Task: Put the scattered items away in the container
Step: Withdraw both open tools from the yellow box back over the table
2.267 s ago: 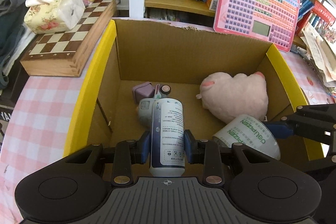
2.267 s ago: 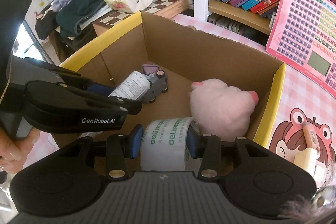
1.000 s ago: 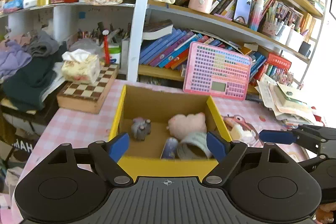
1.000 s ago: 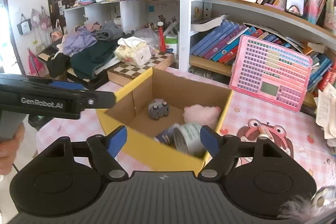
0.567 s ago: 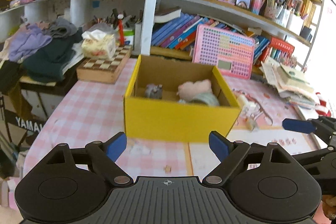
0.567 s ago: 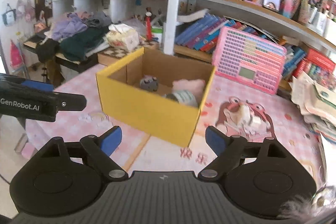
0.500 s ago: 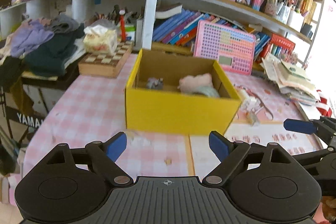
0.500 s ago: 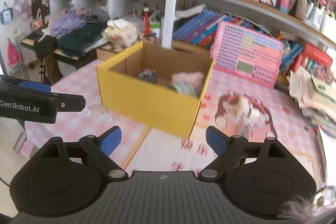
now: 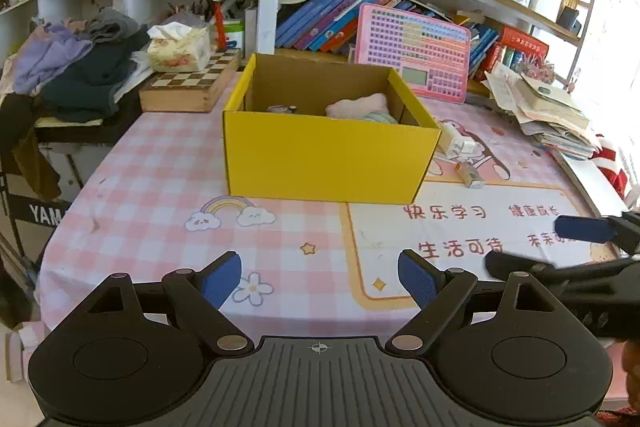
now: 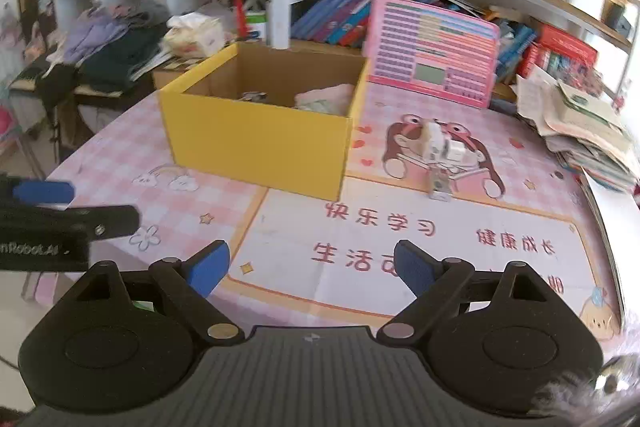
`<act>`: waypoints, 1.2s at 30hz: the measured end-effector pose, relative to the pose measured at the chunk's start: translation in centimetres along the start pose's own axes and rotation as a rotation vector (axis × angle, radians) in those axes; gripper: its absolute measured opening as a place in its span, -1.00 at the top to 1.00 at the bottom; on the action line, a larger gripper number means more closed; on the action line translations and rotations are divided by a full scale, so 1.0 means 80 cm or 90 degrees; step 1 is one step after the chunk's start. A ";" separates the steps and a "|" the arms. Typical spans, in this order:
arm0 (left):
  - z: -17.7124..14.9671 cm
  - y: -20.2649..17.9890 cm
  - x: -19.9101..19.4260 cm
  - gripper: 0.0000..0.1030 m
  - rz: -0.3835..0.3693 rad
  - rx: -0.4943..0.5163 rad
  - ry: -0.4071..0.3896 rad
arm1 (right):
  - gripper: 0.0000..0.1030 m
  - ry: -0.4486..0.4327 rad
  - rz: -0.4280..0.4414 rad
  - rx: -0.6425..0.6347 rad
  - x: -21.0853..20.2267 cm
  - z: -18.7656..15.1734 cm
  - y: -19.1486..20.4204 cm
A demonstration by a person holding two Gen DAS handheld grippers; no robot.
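Chessboard (image 9: 192,85): far left on counter (image 9: 160,187), tissue pack (image 9: 178,47) on top.
Left gripper (image 9: 320,279): low in front, fingers (image 9: 222,279) spread wide, nothing btwn them.
Yellow box (image 9: 328,155): mid counter, open top; pink plush (image 9: 358,105) + grey toy (image 9: 282,109) inside, rest hidden by front wall.
Small white items (image 10: 438,147): on counter just R of box, outside it.
Right gripper (image 10: 312,269): fingers spread, empty, over printed mat (image 10: 400,239).
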State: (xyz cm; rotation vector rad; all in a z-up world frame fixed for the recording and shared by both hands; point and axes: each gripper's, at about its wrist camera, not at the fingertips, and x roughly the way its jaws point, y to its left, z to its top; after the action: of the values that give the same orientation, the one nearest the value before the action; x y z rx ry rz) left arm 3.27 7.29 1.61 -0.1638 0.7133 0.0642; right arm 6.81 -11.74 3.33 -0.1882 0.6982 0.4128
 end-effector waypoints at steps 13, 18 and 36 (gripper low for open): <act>-0.018 -0.012 0.020 -0.70 -0.026 0.036 0.071 | -0.74 0.053 -0.006 0.026 0.014 -0.018 0.002; -0.016 -0.018 0.021 -0.71 -0.032 0.052 0.072 | -0.74 0.066 -0.005 0.039 0.018 -0.017 -0.003; -0.021 -0.005 0.016 -0.70 -0.003 0.005 0.082 | -0.75 0.061 0.007 0.027 0.019 -0.013 -0.002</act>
State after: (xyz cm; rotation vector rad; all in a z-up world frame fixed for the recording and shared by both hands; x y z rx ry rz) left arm 3.22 6.62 -0.42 -0.1630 0.8411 0.0467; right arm 7.29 -11.71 1.58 -0.1647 0.8017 0.4012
